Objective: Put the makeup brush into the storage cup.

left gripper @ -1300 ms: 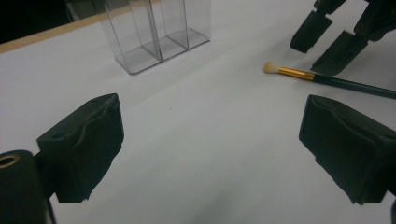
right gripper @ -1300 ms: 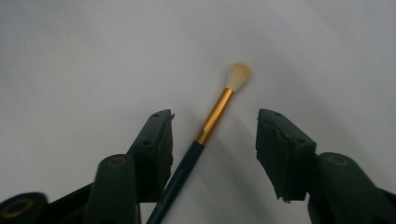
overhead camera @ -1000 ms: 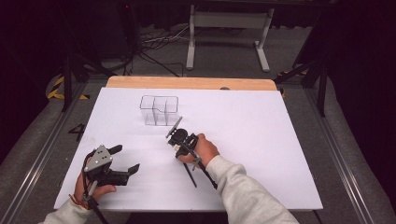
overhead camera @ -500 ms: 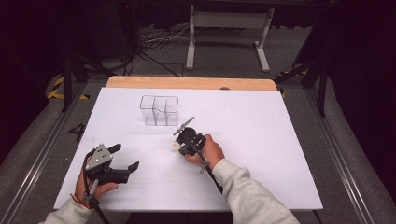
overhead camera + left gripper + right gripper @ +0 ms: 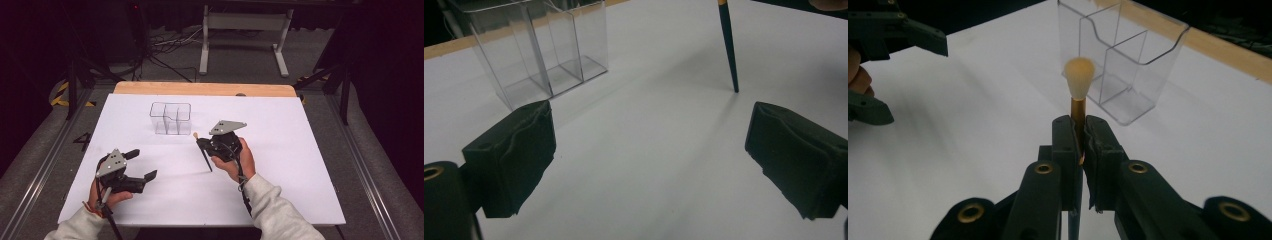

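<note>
A brush (image 5: 203, 152) with a dark handle, gold ferrule and cream bristles stands steeply tilted. Its bristles point toward the clear organizer (image 5: 171, 118) and its handle end rests on the white table (image 5: 280, 185). My right gripper (image 5: 204, 145) is shut on the brush (image 5: 1079, 80) at the ferrule, a short way in front of the organizer (image 5: 1120, 60). My left gripper (image 5: 141, 164) sits low at the front left, open with nothing between its jaws (image 5: 651, 150). From there I see the brush handle (image 5: 728, 45) at the upper right and the organizer (image 5: 544, 55) at the upper left.
The organizer has several empty compartments. A wooden strip (image 5: 200, 89) edges the far side of the table. Beyond it are a metal stand (image 5: 245, 35) and cables on the floor. Dark rails run along both sides.
My right hand has moved right and upward with the brush, tipping it from nearly flat to steeply tilted. The left hand has stayed put.
</note>
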Demonstrator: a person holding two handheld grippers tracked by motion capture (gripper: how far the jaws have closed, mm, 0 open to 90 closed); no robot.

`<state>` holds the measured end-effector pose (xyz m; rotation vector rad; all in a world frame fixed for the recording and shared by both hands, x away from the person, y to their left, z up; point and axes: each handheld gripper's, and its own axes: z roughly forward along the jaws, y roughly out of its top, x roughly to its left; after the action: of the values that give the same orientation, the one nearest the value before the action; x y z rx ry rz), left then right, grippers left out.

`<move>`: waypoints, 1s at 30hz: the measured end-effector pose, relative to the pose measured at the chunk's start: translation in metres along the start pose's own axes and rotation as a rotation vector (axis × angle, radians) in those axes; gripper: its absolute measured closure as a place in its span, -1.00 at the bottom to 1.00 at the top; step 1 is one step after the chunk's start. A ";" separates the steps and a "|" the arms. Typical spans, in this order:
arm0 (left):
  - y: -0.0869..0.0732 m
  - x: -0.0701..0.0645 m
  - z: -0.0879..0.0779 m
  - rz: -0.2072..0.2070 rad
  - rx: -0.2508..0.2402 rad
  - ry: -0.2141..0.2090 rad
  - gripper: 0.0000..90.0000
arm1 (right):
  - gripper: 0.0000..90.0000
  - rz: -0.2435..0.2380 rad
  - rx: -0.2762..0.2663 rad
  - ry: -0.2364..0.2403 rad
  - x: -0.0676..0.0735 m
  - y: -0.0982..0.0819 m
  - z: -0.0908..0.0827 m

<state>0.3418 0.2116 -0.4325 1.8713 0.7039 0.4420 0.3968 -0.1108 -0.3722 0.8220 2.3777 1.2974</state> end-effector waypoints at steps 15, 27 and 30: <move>0.035 -0.028 0.064 0.088 0.005 -0.106 -0.67 | 0.88 -0.031 -0.196 0.014 0.008 -0.009 -0.013; 0.050 -0.040 0.083 0.126 -0.011 -0.167 -0.20 | 0.88 -0.069 -0.259 0.050 0.019 -0.007 -0.023; 0.053 -0.043 0.086 0.136 -0.015 -0.174 -0.11 | 0.88 -0.074 -0.260 0.059 0.022 -0.006 -0.023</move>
<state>0.3743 0.1077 -0.4166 1.9233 0.4579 0.3642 0.3654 -0.1149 -0.3647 0.6218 2.1957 1.5766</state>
